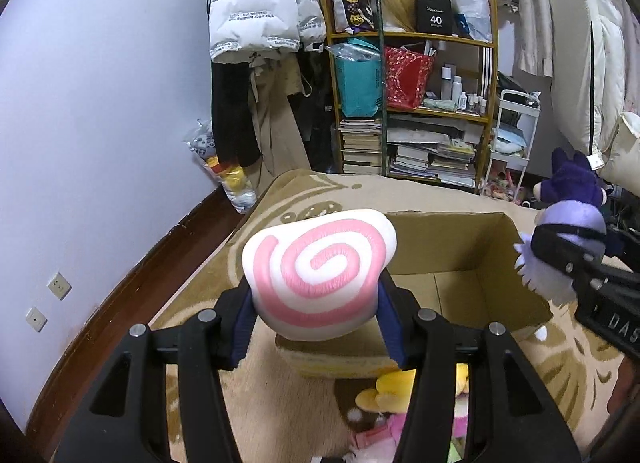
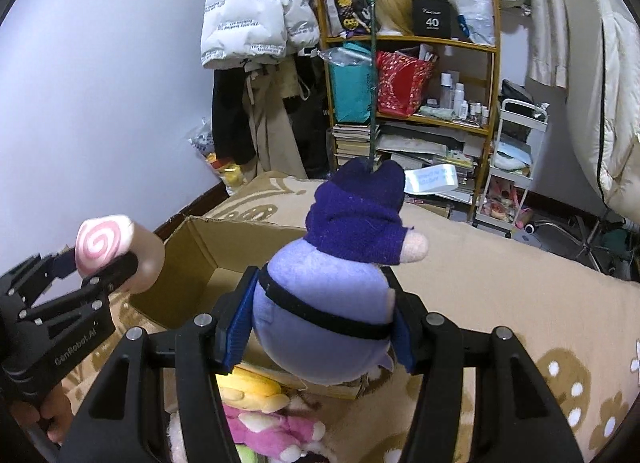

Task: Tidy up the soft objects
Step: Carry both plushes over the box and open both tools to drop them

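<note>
My left gripper (image 1: pixel 316 323) is shut on a white plush roll with a pink spiral face (image 1: pixel 320 271), held above the near wall of an open cardboard box (image 1: pixel 452 239). It also shows in the right wrist view (image 2: pixel 106 247). My right gripper (image 2: pixel 320 327) is shut on a lilac plush doll in a dark purple hood (image 2: pixel 336 287), held over the box's (image 2: pixel 208 263) near right corner. That doll shows at the right of the left wrist view (image 1: pixel 568 231). A yellow and pink plush (image 2: pixel 260 411) lies on the rug below.
The box sits on a beige patterned rug (image 2: pixel 500 283). Behind stand a cluttered wooden shelf (image 1: pixel 416 103), hanging coats (image 1: pixel 260 63), a white trolley (image 1: pixel 512 143) and a bag of toys (image 1: pixel 224 171) by the lilac wall.
</note>
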